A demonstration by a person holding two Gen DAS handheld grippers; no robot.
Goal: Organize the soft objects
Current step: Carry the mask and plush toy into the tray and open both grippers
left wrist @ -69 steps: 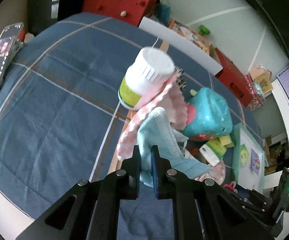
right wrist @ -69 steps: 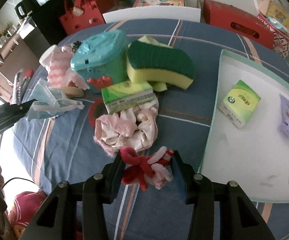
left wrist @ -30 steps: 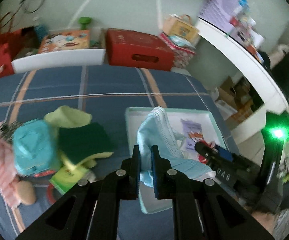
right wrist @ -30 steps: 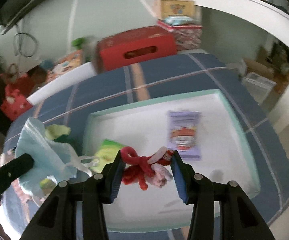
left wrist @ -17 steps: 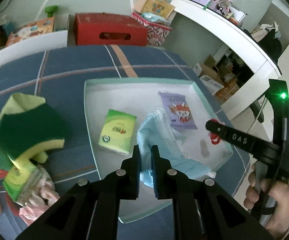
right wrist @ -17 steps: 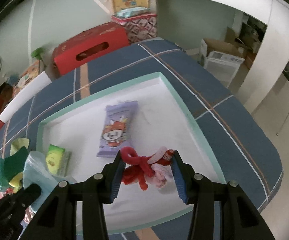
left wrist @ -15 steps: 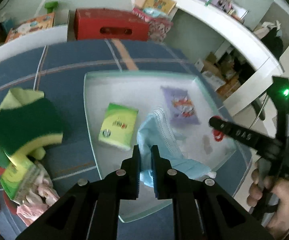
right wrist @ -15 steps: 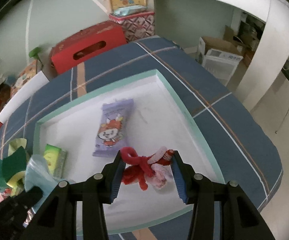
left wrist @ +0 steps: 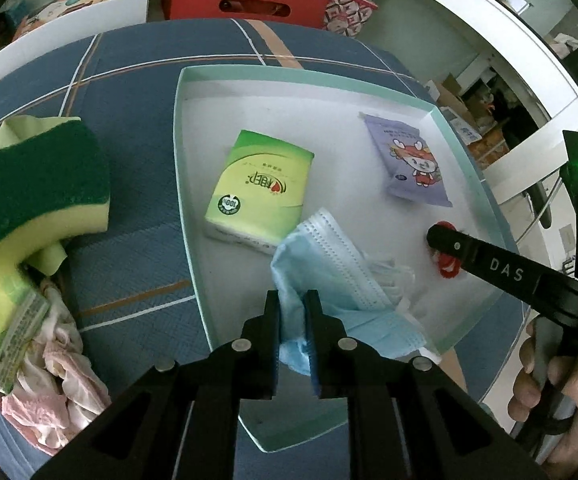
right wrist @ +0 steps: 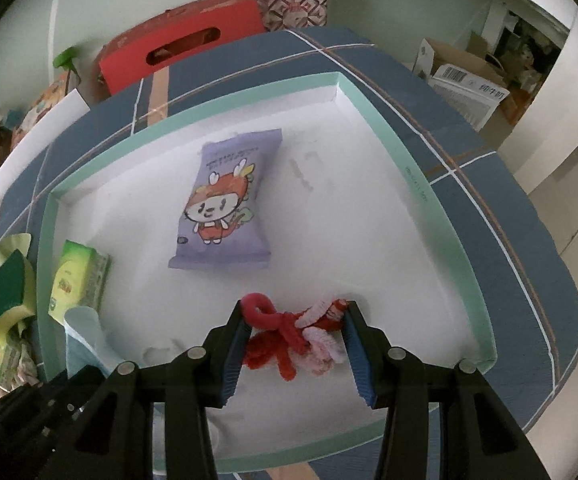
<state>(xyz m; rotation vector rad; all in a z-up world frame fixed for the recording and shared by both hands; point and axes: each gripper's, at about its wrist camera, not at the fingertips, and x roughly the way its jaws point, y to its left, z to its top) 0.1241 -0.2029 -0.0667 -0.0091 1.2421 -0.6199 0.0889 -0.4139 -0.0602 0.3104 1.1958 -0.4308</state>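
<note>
My left gripper (left wrist: 292, 304) is shut on a light blue face mask (left wrist: 329, 264) and holds it low over the near part of the white tray with a teal rim (left wrist: 181, 128). My right gripper (right wrist: 294, 320) is shut on a red and pink fuzzy chenille toy (right wrist: 293, 336), just above the tray floor (right wrist: 369, 208). The right gripper's finger (left wrist: 489, 266) reaches in from the right in the left wrist view, with a bit of red toy (left wrist: 447, 270) under it. The mask's edge (right wrist: 85, 332) shows at the left in the right wrist view.
In the tray lie a green tissue pack (left wrist: 259, 188) and a purple cartoon packet (right wrist: 225, 200). Left of the tray on the blue plaid cloth are a green and yellow sponge (left wrist: 37, 196), a second green pack (left wrist: 1, 328) and a pink cloth (left wrist: 61, 396). A red box (left wrist: 245, 0) stands behind.
Both grippers carried their loads from the cluttered left side over to the tray and have come down lower and closer to its floor. Neither grip has changed.
</note>
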